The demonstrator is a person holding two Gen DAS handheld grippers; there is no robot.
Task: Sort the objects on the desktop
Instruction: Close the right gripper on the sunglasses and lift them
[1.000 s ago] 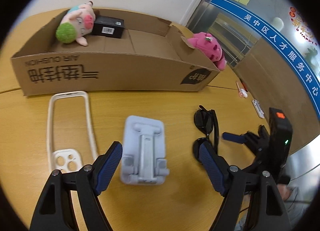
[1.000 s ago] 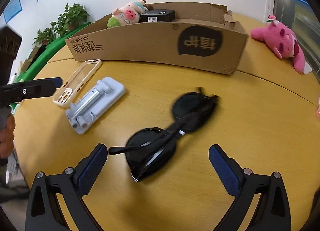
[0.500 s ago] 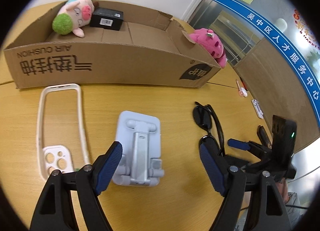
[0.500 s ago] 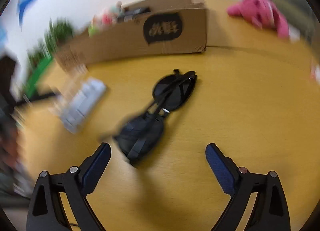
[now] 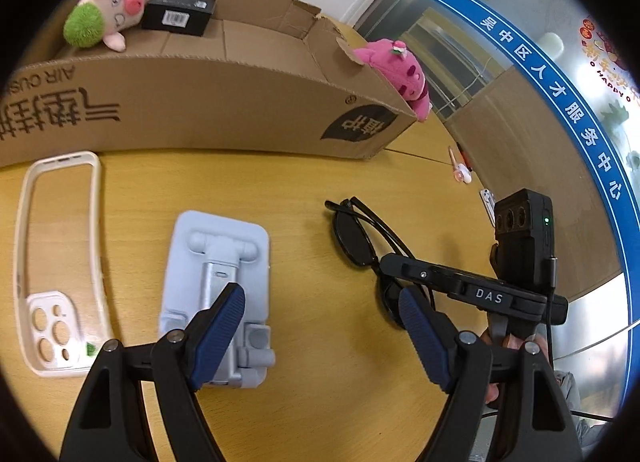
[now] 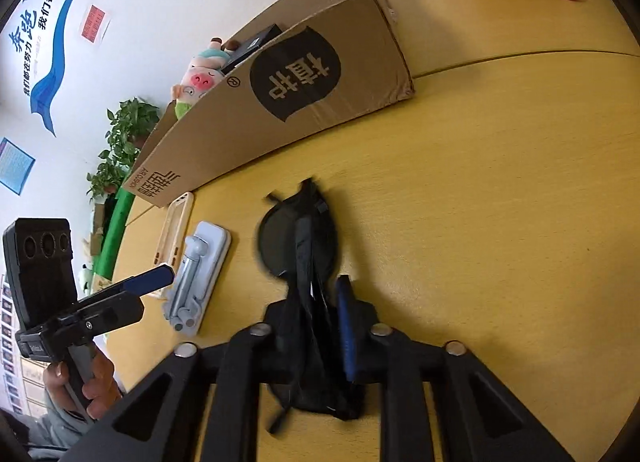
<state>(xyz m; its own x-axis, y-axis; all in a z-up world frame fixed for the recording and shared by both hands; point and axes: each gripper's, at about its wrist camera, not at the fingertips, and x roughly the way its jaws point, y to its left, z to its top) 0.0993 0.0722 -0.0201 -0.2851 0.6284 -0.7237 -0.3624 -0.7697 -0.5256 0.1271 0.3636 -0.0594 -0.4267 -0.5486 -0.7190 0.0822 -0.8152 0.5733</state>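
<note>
My right gripper [image 6: 320, 322] is shut on black sunglasses [image 6: 298, 240], one lens sticking out ahead of the jaws over the yellow table; they also show in the left wrist view [image 5: 356, 240]. My left gripper [image 5: 320, 322] is open and empty, its left pad over the near end of a light blue folded phone stand [image 5: 220, 262]. A cream phone case [image 5: 56, 254] lies left of the stand. The cardboard box [image 5: 224, 110] stands behind, holding a pig plush [image 5: 108, 10] and a black box [image 5: 178, 12].
A pink plush [image 5: 400, 70] lies on the table beyond the box's right end. Small pens and a clip [image 5: 460, 170] lie near the far right table edge. Potted plants [image 6: 124, 142] stand past the box's left end. The right gripper's body [image 5: 520, 262] is close at my right.
The right gripper moved down onto the sunglasses and shut on them, turning to the right. The left gripper moved forward and lower over the phone stand, still open.
</note>
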